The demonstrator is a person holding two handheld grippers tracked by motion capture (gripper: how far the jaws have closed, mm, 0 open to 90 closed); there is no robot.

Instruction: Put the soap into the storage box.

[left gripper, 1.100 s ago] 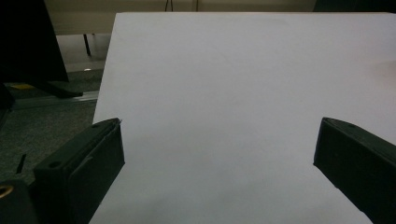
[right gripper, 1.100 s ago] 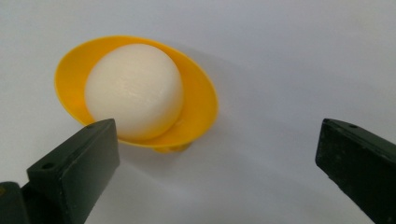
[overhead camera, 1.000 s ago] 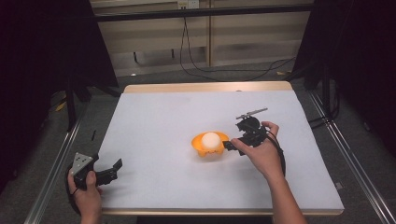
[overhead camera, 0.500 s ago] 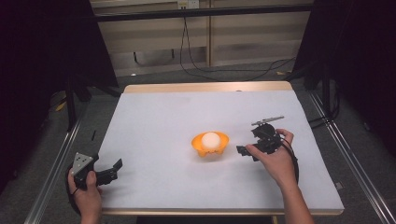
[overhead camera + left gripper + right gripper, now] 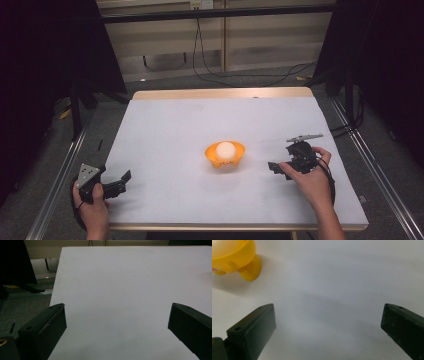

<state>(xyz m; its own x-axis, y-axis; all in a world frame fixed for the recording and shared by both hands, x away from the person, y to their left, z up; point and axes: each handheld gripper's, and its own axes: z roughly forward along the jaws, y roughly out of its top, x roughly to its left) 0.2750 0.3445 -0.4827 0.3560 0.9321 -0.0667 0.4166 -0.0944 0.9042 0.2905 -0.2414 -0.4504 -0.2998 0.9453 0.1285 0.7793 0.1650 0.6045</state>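
Right tool (image 5: 278,168): held low over the desk (image 5: 165,130), jaws spread wide, nothing between them. In the right gripper view both black jaws stand far apart with bare white surface in the gap.

Orange bowl (image 5: 225,156): sits on the desk near the right tool, just ahead of its jaw tips and off to the side of its left jaw; not touching. The right gripper view catches the bowl's rim and a stubby foot at upper left (image 5: 235,257). A white ball (image 5: 226,149) rests inside the bowl.

Left tool (image 5: 117,182): at the desk's near left corner, well apart from the bowl, jaws also wide open and empty. The left gripper view looks along the desk (image 5: 130,290) with its left jaw at the desk's edge and floor beyond.
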